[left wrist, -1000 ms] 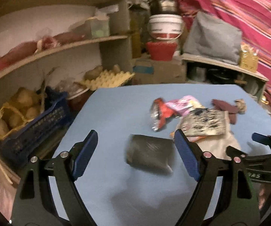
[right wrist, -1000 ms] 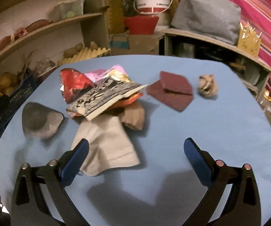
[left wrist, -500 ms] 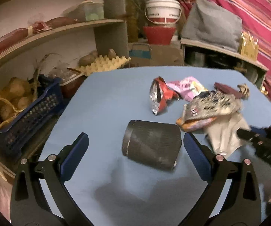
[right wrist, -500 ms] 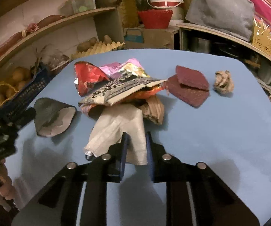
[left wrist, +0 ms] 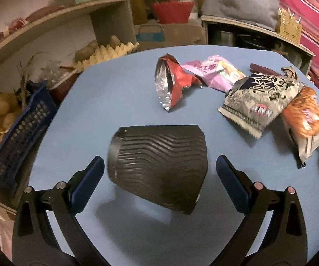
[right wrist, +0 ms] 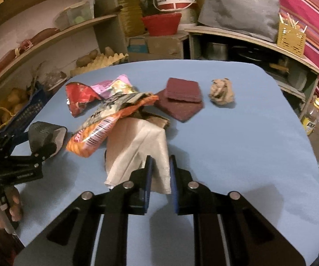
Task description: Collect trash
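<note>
Cluttered storeroom, shelves behind; blue surface [left wrist: 88, 102] carries litter.

Left gripper [left wrist: 159, 173]: jaws spread wide, nothing pinched. Crushed black ribbed cup [left wrist: 159, 166] lies on its side directly ahead, between open fingers, clear of both pads. Long axis runs across gripper's line (base toward left finger, flattened mouth toward right). Left hand plainly nearer to it.

Right gripper [right wrist: 160, 177]: pinched on corner of beige paper bag [right wrist: 137, 146], further along. Beyond: orange wrapper [right wrist: 106, 130], maroon pads [right wrist: 181, 97], crumpled paper ball [right wrist: 222, 92].
</note>
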A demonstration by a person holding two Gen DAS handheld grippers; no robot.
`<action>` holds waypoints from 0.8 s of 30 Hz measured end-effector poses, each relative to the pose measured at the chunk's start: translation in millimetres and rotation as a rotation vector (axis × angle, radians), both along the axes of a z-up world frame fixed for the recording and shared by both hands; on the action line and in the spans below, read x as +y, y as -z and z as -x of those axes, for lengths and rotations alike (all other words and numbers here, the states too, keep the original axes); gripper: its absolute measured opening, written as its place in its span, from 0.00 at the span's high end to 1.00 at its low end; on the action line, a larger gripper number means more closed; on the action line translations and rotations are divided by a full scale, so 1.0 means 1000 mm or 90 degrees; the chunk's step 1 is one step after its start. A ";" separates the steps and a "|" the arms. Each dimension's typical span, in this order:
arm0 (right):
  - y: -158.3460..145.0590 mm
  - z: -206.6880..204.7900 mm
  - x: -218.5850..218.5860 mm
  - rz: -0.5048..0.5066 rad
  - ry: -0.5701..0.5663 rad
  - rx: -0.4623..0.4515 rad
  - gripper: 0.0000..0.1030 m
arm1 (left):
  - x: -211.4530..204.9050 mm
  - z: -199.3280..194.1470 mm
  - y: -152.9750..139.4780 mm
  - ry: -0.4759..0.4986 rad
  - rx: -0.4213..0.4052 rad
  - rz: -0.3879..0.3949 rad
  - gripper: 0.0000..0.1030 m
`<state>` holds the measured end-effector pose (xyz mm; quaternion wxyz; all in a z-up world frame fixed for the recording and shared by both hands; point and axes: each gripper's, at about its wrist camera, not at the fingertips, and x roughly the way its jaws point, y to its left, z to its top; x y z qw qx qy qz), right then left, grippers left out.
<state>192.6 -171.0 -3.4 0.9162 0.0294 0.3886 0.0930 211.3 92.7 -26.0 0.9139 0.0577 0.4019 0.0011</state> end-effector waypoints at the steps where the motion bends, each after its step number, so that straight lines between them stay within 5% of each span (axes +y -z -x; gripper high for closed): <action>1: -0.001 0.001 -0.003 0.004 0.003 -0.002 0.85 | 0.002 -0.001 0.000 -0.005 0.000 0.004 0.05; 12: -0.010 0.017 -0.044 0.014 0.028 -0.018 0.85 | -0.010 0.000 -0.002 0.019 -0.020 -0.012 0.06; 18: -0.014 0.030 -0.076 0.017 0.049 -0.023 0.85 | -0.018 0.003 -0.003 0.028 -0.028 -0.028 0.27; 24: -0.018 0.044 -0.111 0.010 0.078 -0.036 0.85 | -0.026 0.006 -0.005 0.017 -0.041 -0.037 0.28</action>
